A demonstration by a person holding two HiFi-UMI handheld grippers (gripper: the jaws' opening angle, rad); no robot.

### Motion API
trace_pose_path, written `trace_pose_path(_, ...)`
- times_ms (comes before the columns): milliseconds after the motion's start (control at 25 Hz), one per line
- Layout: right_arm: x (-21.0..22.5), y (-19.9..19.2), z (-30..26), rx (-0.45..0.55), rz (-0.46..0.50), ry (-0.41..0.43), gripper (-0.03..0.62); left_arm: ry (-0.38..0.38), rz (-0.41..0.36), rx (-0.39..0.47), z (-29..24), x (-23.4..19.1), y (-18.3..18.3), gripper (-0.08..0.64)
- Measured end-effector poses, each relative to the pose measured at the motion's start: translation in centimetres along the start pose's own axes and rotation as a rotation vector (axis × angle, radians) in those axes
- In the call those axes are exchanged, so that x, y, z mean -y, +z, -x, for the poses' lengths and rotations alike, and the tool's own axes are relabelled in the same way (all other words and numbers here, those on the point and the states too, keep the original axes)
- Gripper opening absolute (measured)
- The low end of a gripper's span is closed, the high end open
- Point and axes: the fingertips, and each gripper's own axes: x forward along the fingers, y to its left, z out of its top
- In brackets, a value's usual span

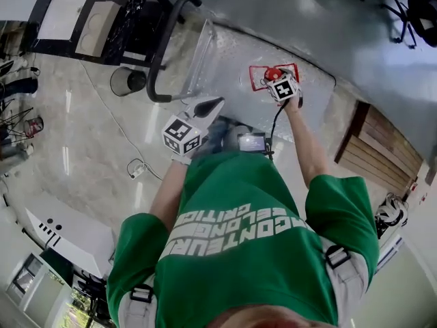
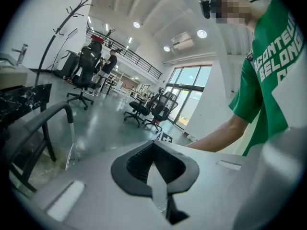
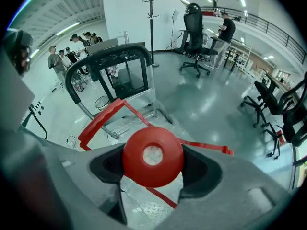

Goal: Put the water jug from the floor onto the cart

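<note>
The water jug is clear, with a red cap (image 1: pixel 272 73) (image 3: pixel 153 156) and a red carrying frame (image 3: pixel 98 119). My right gripper (image 1: pixel 283 87) (image 3: pixel 153 169) is shut on that cap, one jaw on each side. Beneath the jug I see the diamond-plate deck (image 3: pixel 144 212) of the cart (image 1: pixel 225 50), whose black handle (image 1: pixel 160 46) (image 3: pixel 110 56) rises at the far end. Whether the jug rests on the deck I cannot tell. My left gripper (image 1: pixel 205 108) (image 2: pixel 154 150) hovers near the cart's front edge, shut with nothing in it.
A round bin (image 1: pixel 128 80) stands left of the cart handle, and a cable with a power strip (image 1: pixel 136 169) lies on the floor. A black table (image 1: pixel 89 19) is beyond, wooden boards (image 1: pixel 372 149) at right. Office chairs (image 3: pixel 194 28), a coat rack (image 3: pixel 152 13) and people (image 3: pixel 72 47) are farther off.
</note>
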Motion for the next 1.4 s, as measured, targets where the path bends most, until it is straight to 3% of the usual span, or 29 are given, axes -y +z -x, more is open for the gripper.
trace_pose_path(160, 0.0, 0.6, -2.3, -0.02, 0.012, -0.005, 0.302, 0.018, -0.001, 0.001, 0.2, -0.8, 0.2, 0.012)
trace_pose_path(320, -0.3, -1.0, -3.5, -0.101, 0.0, -0.028, 0.302, 0.032, 0.009, -0.01, 0.6, -0.8, -0.4, 0.012)
trace_pose_path(640, -1.5, -2.9, -5.5, -0.135, 0.035, -0.033, 0.302, 0.054, 0.022, -0.01, 0.9, -0.6, -0.6, 0.012)
trace_pose_path(880, -2.2, -3.4, -6.3, -0.093, 0.038, -0.028, 0.302, 0.064, 0.018, -0.008, 0.7, -0.6, -0.5, 0.012)
trace_pose_path(1400, -1.3, -3.8, -5.9, -0.164, 0.021, -0.031, 0.304, 0.038, -0.005, -0.021, -0.2, 0.8, -0.7, 0.012)
